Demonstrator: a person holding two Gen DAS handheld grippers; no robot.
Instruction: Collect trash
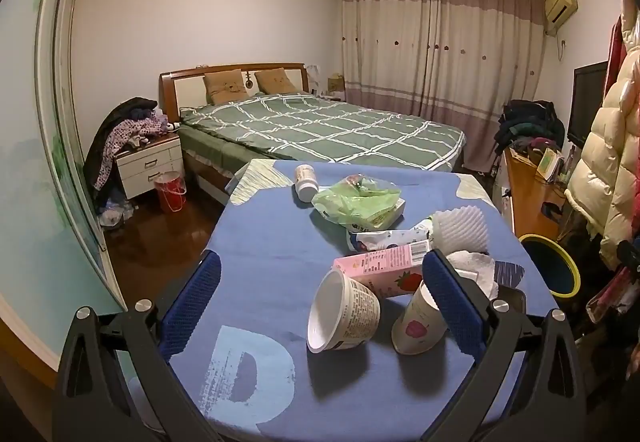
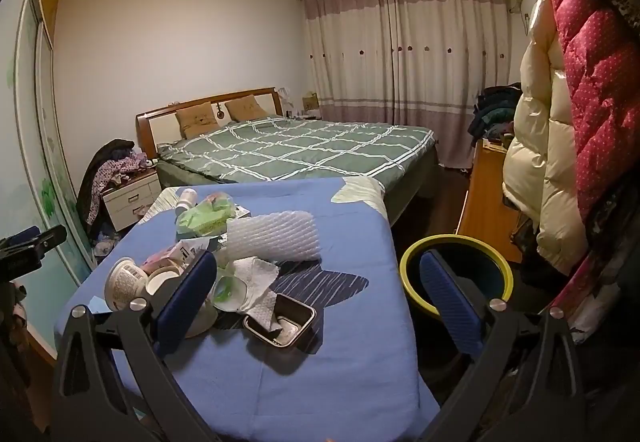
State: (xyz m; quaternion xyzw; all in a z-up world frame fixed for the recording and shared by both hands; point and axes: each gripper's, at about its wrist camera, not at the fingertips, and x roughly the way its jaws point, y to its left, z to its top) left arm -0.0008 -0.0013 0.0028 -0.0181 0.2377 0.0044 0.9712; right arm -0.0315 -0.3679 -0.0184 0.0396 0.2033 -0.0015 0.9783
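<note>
Left wrist view: yogurt cup lies toppled between the released left claw's fingers — mouth facing left, long axis crosswise.

Blue tablecloth – pink carton – yellow-rimmed bin.

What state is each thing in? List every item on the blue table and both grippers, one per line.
left gripper: open, empty
right gripper: open, empty
yogurt tub: on its side, mouth showing
paper cup: tipped over
pink carton: lying flat
white bottle: lying down
green bag: crumpled
foam sleeve: lying on its side
metal tray: upright, tissue in it
bin: upright, open
</note>
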